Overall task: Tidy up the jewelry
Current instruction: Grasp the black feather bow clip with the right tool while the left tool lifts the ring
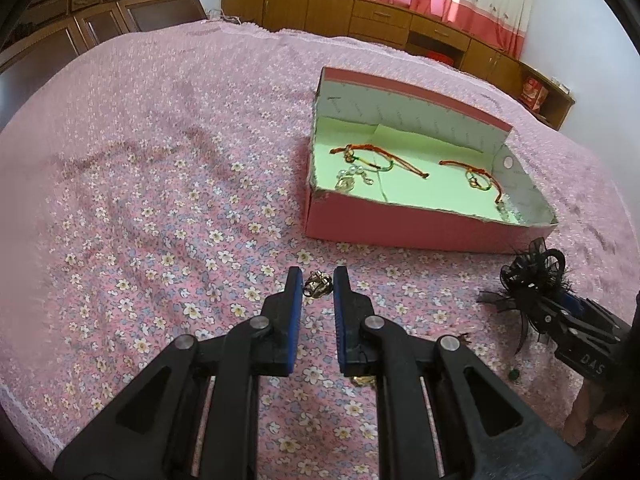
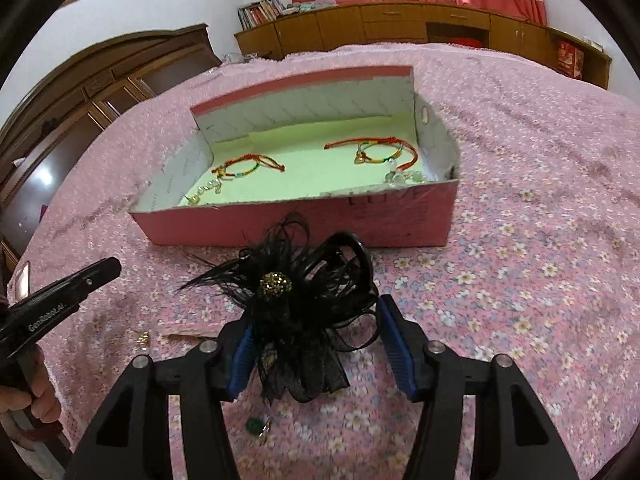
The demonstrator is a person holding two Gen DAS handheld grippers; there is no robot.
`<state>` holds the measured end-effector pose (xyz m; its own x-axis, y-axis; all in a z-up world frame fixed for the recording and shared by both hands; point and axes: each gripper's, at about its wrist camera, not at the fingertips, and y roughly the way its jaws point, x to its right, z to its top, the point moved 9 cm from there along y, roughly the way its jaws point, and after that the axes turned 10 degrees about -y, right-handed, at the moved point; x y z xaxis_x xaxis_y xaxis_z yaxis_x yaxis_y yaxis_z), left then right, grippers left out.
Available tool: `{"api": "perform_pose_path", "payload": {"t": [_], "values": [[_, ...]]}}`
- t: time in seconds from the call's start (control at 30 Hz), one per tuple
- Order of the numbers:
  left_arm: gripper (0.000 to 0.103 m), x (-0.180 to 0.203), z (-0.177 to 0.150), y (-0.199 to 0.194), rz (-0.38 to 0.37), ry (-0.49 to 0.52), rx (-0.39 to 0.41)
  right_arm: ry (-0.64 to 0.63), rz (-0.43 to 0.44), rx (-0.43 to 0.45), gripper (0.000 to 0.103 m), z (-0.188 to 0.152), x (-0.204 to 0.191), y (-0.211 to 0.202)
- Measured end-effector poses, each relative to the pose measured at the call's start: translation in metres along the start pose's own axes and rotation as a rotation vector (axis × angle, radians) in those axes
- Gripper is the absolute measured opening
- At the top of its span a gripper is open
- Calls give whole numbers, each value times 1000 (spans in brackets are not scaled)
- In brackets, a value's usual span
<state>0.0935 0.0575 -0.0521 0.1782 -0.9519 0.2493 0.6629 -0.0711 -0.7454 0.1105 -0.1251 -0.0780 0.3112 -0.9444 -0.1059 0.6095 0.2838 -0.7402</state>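
1. I had the left gripper (image 1: 318,284) drawn narrow, with its tips closed on a small gold trinket (image 1: 318,283) and the piece sitting between the blue pads. In the right wrist view the same gripper (image 2: 114,266) stood off to the left, above the bedspread.
2. The right gripper (image 2: 316,344) stood about half wide around the black feather hair ornament (image 2: 304,304). The left-hand pad was buried in the black mesh. The other pad lay just beside a ribbon loop, and I could not tell whether it pressed on it.
3. The ornament had a gold beaded centre facing the camera and sat just in front of the box's near wall.
4. The pink box (image 1: 400,228) lay open on the flowered bedspread (image 1: 160,200), toward the far side of the bed. It had a pale green floor.
5. Red cord bracelets lay inside, one (image 2: 240,168) at the left end and one (image 2: 380,150) at the right end as the right wrist saw them. Small clear or silvery pieces lay beside each.
6. Loose on the bedspread near the bed's near edge were a green bead piece (image 2: 256,426) and a small gold piece (image 2: 143,338).
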Motion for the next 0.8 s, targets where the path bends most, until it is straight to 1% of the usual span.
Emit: {"api": "perform_pose_path", "payload": {"t": [0.13, 0.43, 0.63, 0.8], "values": [[7, 8, 0, -8, -3, 10, 18, 3, 4, 38, 59, 3, -3, -16], [7, 26, 5, -28, -23, 42, 73, -23, 8, 159, 59, 19, -17, -55], [7, 38, 17, -45, -45, 67, 148, -27, 6, 234, 59, 29, -19, -76], [7, 50, 31, -62, -67, 78, 218, -18, -1, 277, 59, 37, -15, -88]]}}
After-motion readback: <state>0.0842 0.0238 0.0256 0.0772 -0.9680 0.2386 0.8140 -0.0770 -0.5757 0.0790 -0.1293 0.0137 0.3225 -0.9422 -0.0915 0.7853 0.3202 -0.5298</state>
